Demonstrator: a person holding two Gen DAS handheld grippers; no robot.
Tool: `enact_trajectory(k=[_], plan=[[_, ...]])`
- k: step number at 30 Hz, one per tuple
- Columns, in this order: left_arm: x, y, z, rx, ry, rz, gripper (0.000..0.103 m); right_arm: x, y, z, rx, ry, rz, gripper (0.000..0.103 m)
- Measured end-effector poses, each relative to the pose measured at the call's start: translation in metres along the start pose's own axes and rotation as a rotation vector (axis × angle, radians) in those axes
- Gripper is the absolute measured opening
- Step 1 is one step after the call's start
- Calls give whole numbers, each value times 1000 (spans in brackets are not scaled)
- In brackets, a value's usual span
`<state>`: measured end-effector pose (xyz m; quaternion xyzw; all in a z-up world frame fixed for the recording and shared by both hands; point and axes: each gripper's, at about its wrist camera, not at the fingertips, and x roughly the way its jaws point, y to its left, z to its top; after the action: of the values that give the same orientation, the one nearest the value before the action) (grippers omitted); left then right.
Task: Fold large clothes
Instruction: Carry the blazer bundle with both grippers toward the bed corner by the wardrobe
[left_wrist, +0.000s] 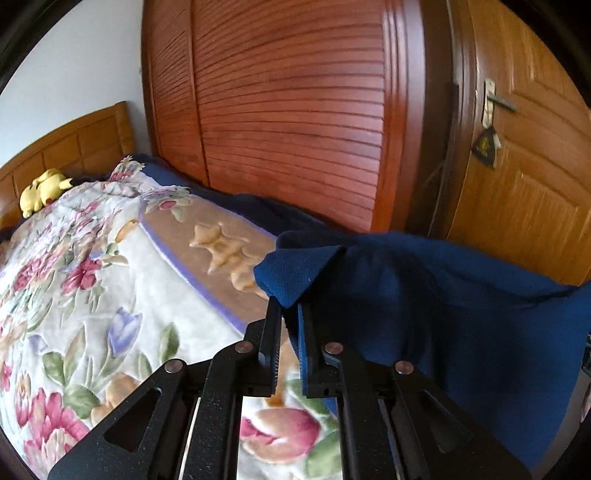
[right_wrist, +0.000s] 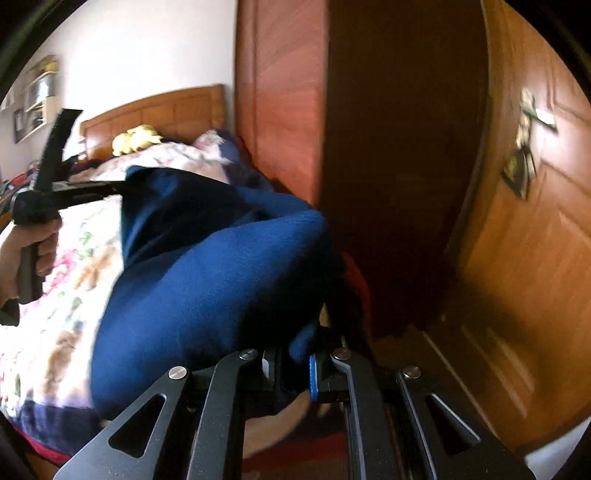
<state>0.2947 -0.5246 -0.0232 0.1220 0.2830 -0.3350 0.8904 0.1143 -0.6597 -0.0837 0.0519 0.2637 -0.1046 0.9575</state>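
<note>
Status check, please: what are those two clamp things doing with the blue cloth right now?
Left hand-held gripper shut on blue garment. Right hand-held gripper shut on it too. Garment lifted over floral blanket. Nothing in the way.

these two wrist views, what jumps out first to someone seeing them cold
A dark blue garment fills the middle, held off the bed with the left gripper and the right gripper each shut on an edge. Under it lies a floral blanket, with a yellow plush toy at the headboard. Behind stands a reddish slatted wardrobe.
</note>
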Motion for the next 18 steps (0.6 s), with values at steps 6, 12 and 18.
enact_trajectory(k=[6, 12, 18], plan=[[-10, -5, -10, 42, -7, 18, 15, 4, 8, 5, 44, 14, -89, 29], [-40, -6, -19, 93, -64, 0, 37, -22, 14, 17, 99, -65, -107, 38], [-71, 1, -34, 75, -67, -97, 76, -42, 52, 29, 34, -86, -67, 40]])
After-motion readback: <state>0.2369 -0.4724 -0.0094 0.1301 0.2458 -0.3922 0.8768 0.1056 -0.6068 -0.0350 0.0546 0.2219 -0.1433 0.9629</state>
